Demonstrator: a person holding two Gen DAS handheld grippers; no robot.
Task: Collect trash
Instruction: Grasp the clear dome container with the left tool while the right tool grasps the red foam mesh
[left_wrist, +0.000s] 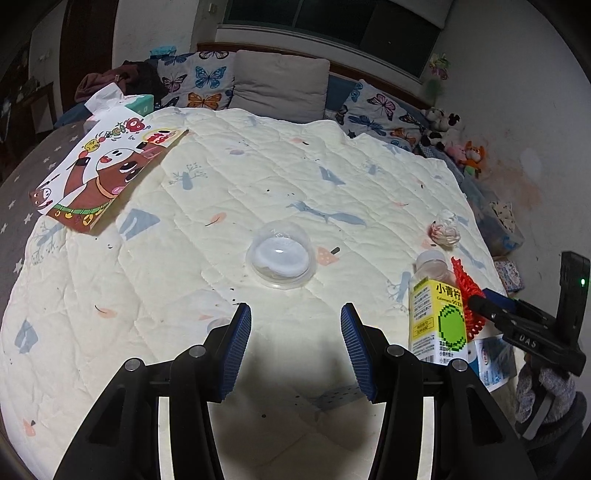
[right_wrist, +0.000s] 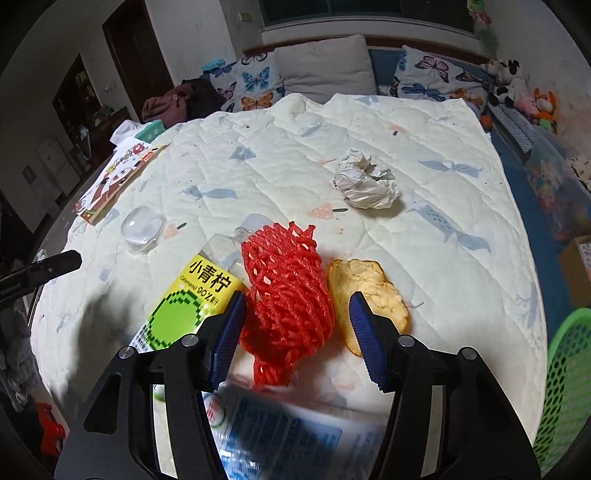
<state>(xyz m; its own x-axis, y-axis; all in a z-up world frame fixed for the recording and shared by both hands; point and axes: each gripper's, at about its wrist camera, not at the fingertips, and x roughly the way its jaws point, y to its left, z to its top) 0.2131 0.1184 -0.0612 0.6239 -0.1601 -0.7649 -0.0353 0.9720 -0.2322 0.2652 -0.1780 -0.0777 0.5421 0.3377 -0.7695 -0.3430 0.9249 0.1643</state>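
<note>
Red foam net (right_wrist: 286, 291) mid-quilt (right_wrist: 424, 258) between part-open right gripper (right_wrist: 297, 328) pads, grip unclear, beside bottle (right_wrist: 192, 306) and peel (right_wrist: 369, 295); open bedding beyond. Left gripper (left_wrist: 295, 332) part-open, empty, short of clear lid (left_wrist: 280, 254). Green basket (right_wrist: 565, 387) only in right view

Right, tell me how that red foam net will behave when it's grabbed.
The red foam net looks soft and open-meshed, so it will probably squash and flop. It likely weighs very little. Its holes may snag on the right tongs.
</note>
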